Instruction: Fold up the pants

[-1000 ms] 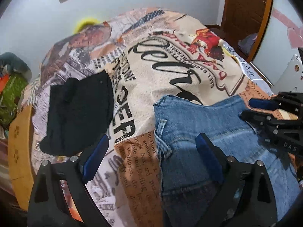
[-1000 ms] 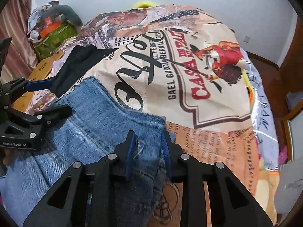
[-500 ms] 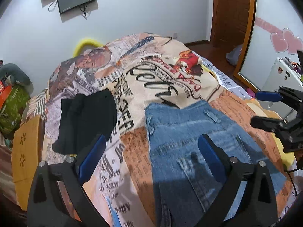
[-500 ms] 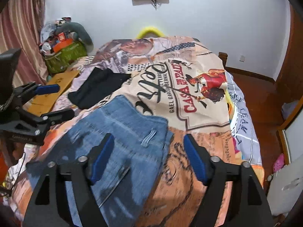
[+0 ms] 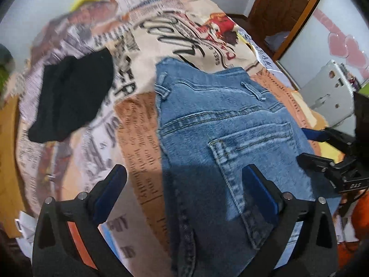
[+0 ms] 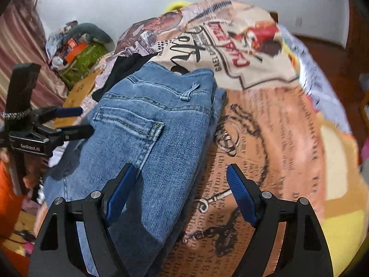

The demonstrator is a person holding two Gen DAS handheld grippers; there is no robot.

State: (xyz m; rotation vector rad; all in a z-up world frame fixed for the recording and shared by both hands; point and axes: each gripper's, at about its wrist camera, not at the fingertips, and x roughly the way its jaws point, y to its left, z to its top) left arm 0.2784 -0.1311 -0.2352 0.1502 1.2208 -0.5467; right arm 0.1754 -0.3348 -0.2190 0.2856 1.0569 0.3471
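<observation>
Blue jeans (image 5: 221, 124) lie flat on the printed bedspread (image 5: 138, 120), waistband at the far end, back pocket up; they also show in the right wrist view (image 6: 147, 138). My left gripper (image 5: 184, 182) is open and empty, low over the jeans' left edge. My right gripper (image 6: 182, 191) is open and empty, over the jeans' right edge. Each gripper shows in the other's view: the right one (image 5: 322, 147) at the jeans' right side, the left one (image 6: 69, 120) at their left side.
A black folded garment (image 5: 71, 94) lies on the bed left of the jeans. A wooden board (image 6: 78, 92) and a green bag (image 6: 80, 60) sit beyond the bed's left side. A wooden door (image 5: 286, 9) and a white appliance (image 5: 327, 92) stand at right.
The right gripper let go of the waistband and opened. Both grippers lifted away, then came back down nearer the jeans, now spread over the fabric's two side edges.
</observation>
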